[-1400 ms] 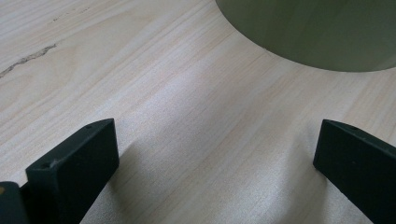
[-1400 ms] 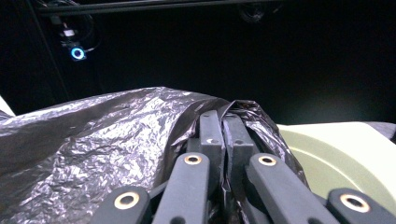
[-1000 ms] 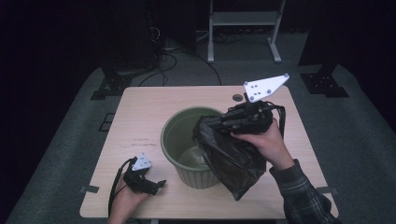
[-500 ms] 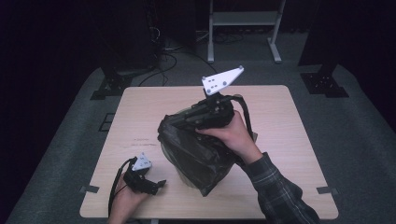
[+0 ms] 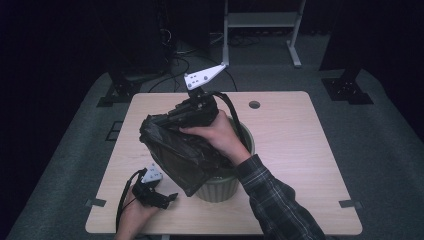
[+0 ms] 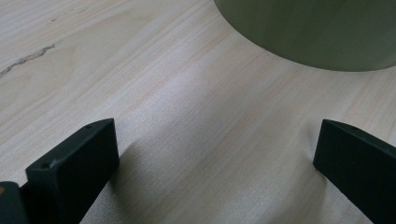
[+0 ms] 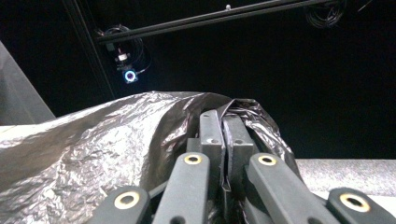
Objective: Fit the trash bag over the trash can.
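A crumpled black plastic bag (image 5: pixel 175 150) hangs over the left side of a green round bin (image 5: pixel 220 189) standing on the wooden table (image 5: pixel 300 150). My right gripper (image 5: pixel 172 117), held in a hand above the bin, is shut on a fold at the top of the bag. In the right gripper view the jaws (image 7: pixel 223 123) pinch the bag's film (image 7: pixel 93 144) between them. My left gripper (image 5: pixel 167 197) rests on the table near its front left edge. Its jaws (image 6: pixel 215 154) stand open on bare wood, short of the bin's wall (image 6: pixel 317 32).
A small round hole (image 5: pixel 254 105) sits in the table's far side. Behind the table stand a white metal frame (image 5: pixel 260 20) and dark equipment with cables on the grey floor (image 5: pixel 380 130).
The right hand has carried the bag leftward across the bin, from its right side to its left. The left gripper has stayed where it was.
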Action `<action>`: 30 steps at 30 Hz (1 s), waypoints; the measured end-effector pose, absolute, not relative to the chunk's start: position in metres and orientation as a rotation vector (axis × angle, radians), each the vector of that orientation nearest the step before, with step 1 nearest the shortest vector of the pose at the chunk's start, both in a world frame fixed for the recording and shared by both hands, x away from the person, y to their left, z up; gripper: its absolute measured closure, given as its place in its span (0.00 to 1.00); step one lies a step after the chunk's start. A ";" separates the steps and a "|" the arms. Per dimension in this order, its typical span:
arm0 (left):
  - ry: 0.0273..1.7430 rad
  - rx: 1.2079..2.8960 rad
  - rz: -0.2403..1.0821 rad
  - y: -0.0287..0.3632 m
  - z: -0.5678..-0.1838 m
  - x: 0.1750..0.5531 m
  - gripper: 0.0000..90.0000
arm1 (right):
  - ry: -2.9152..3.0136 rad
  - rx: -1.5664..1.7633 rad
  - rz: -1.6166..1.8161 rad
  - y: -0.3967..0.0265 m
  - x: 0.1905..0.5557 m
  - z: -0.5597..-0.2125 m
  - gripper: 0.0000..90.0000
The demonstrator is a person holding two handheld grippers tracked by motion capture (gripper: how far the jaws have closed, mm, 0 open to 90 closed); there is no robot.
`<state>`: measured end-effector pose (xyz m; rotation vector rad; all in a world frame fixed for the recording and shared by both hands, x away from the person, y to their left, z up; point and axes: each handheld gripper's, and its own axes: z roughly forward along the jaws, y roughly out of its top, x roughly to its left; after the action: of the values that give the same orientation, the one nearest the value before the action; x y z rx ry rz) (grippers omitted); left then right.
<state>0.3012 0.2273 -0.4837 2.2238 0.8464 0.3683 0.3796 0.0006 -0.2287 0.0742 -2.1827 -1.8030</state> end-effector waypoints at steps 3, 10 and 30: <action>0.840 2.225 0.365 0.227 -0.484 0.301 0.00 | -2.208 0.074 -1.783 0.001 0.378 -0.231 0.98; 0.840 2.225 0.366 0.227 -0.484 0.301 0.00 | -2.266 0.017 -1.791 -0.035 0.372 -0.242 0.98; 0.840 2.225 0.366 0.227 -0.484 0.301 0.00 | -2.630 -0.284 -1.692 -0.150 0.362 -0.281 0.95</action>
<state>0.3010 0.2271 -0.4837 2.2255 0.8395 0.3658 0.3617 -0.1500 -0.2809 -0.2839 -2.6305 -1.6924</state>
